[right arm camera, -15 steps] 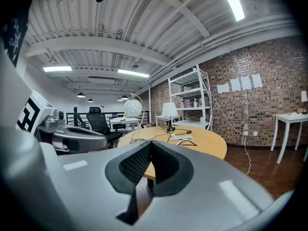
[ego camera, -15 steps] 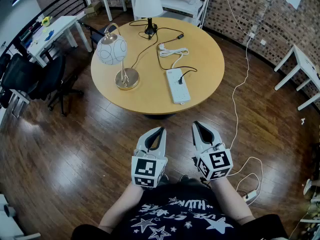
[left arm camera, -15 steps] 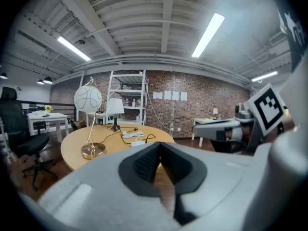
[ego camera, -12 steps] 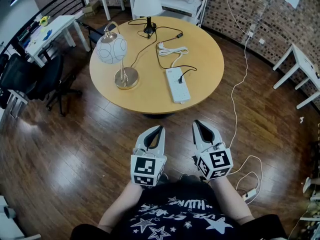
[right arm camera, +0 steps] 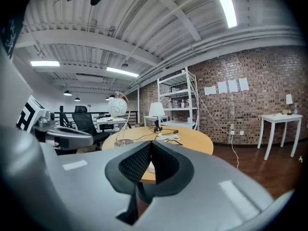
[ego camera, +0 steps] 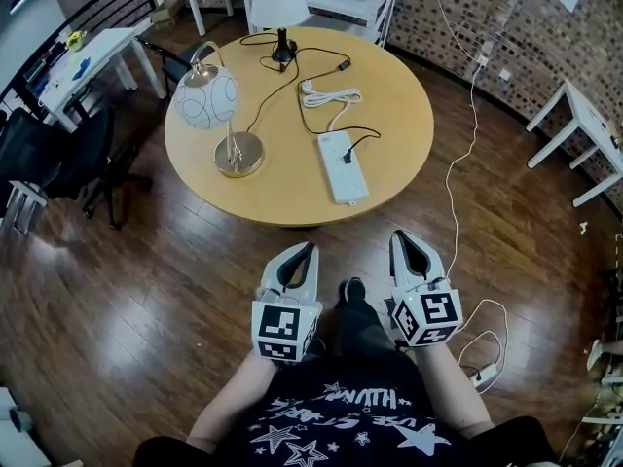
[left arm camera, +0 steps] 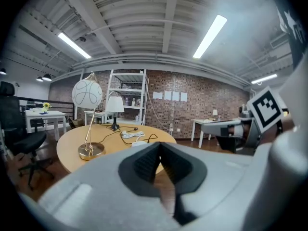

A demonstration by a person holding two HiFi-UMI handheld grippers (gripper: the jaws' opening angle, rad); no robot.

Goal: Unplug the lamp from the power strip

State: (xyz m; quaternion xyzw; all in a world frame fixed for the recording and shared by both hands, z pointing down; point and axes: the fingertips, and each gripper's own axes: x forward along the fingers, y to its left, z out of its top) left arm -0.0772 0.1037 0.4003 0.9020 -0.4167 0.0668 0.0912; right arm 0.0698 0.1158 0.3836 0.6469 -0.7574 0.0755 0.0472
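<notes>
A white power strip [ego camera: 342, 166] lies on the round wooden table [ego camera: 389, 178], with a black plug [ego camera: 348, 156] in it. From the plug a black cord runs back to the white-shaded lamp [ego camera: 274, 8] at the table's far edge. My left gripper [ego camera: 310, 251] and right gripper [ego camera: 407, 238] hang side by side over the floor, short of the table's near edge. Both are shut and hold nothing. In the left gripper view the jaw tips [left arm camera: 160, 146] meet in front of the table. In the right gripper view the lamp [right arm camera: 156, 110] stands far beyond the shut jaws.
A globe lamp [ego camera: 205, 100] on a brass base [ego camera: 238, 154] stands on the table's left side. A coiled white cable [ego camera: 326, 96] lies behind the strip. A black office chair [ego camera: 58, 154] is at left, white desks at both sides. A second strip [ego camera: 484, 377] lies on the floor.
The table has slid a little to the left in the head view. My right gripper has shifted slightly right, and a leg and shoe have appeared between the two grippers.
</notes>
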